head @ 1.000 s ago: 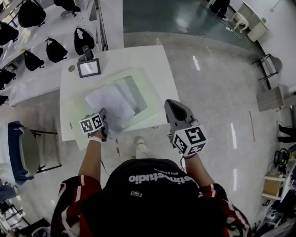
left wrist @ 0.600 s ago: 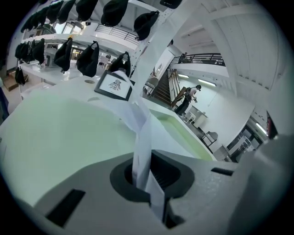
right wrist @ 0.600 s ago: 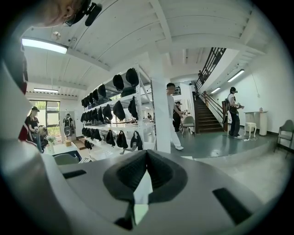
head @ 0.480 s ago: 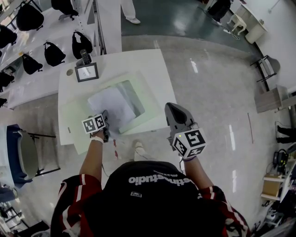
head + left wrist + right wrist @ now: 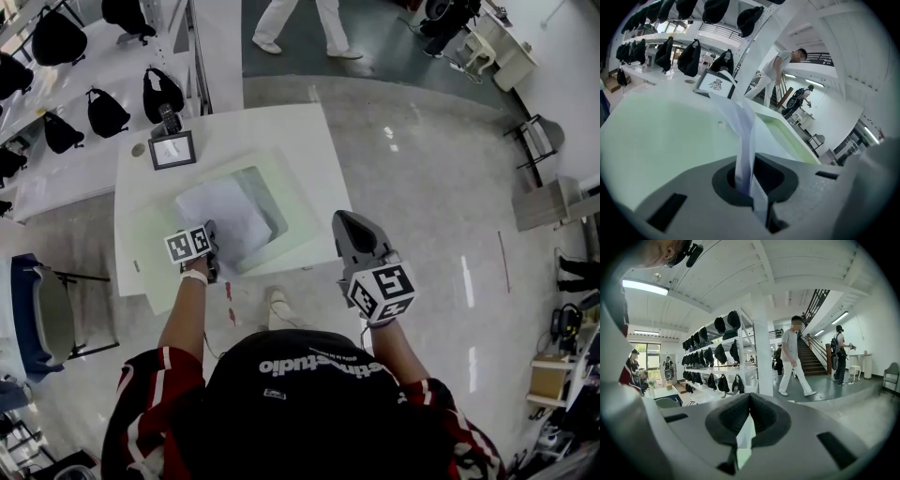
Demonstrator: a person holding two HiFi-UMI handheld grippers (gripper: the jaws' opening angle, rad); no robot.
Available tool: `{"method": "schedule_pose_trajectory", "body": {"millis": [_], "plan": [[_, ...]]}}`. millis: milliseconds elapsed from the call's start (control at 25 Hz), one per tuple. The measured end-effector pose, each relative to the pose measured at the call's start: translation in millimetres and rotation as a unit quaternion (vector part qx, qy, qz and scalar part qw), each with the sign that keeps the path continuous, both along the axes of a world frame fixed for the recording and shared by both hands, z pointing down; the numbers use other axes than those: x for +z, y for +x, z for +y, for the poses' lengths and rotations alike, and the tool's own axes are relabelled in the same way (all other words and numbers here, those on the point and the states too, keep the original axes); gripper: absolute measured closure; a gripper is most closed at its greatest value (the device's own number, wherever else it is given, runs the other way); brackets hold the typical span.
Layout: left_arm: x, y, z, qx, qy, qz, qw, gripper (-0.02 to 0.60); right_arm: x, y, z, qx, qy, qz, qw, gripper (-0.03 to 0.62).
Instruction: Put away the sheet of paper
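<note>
Sheet of paper (image 5: 225, 214), white, perhaps creased, in left gripper (image 5: 212, 232)

Left claw (image 5: 212, 249) reaches forward, jaws clamped on the sheet of paper (image 5: 225, 211); right claw (image 5: 350, 221) hangs closed, empty.

Surface (image 5: 314, 141) sits dead ahead of me. A tray (image 5: 295, 192) lies on it, and the sheet of paper (image 5: 225, 211) lies across the tray's left half. The sheet's near corner is pinched in my left gripper's (image 5: 211, 251) jaws at the surface's near-left side. A picture frame (image 5: 172, 150) stands at the far-left corner, behind the tray. Shelf (image 5: 66, 169) with bags (image 5: 161, 89) further left. Chair (image 5: 52, 314) on the floor left of the surface. My right gripper (image 5: 356, 234), jaws together, is at the near-right corner.
</note>
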State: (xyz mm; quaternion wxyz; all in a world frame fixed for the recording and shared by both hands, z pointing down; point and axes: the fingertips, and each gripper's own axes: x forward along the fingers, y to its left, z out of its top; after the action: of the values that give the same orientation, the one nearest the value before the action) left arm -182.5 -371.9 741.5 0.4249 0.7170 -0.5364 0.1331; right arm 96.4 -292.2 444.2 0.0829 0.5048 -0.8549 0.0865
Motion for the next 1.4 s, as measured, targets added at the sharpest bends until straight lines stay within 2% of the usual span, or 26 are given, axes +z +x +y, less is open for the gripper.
{"method": "schedule_pose_trajectory", "body": {"millis": [280,440,600,1000,1160,1400], "plan": [[2.6,-0.7,-1.2,0.006,0.006,-0.029,0.9996,0.574,4.4,7.1,3.9,0.009,-0.005,-0.005,1.000,0.595],[-3.7,-4.4,3.3,-0.001,0.014,-0.024,0.9996,0.489,1.9,9.7,5.4,0.012,-0.004,-0.008,1.000,0.595],[-10.4,-8.5,9.7,0.001,0.019,-0.018,0.9997,0.465,-0.4,7.7,6.4,0.009,-0.002,-0.012,1.000,0.595],[-3.5,-28.4,43.1,-0.003,-0.003,-0.029,0.9996,0.469,1.8,-11.3,13.7,-0.012,-0.001,-0.013,1.000,0.595],[-1.3,-31.0,48.6,-0.003,-0.012,-0.034,0.9993,0.565,3.1,-14.0,15.4,-0.015,-0.001,-0.016,1.000,0.595],[2.2,-31.3,46.7,-0.003,-0.022,-0.040,0.9990,0.575,2.1,-10.1,17.1,-0.013,0.001,-0.016,1.000,0.595]]}}
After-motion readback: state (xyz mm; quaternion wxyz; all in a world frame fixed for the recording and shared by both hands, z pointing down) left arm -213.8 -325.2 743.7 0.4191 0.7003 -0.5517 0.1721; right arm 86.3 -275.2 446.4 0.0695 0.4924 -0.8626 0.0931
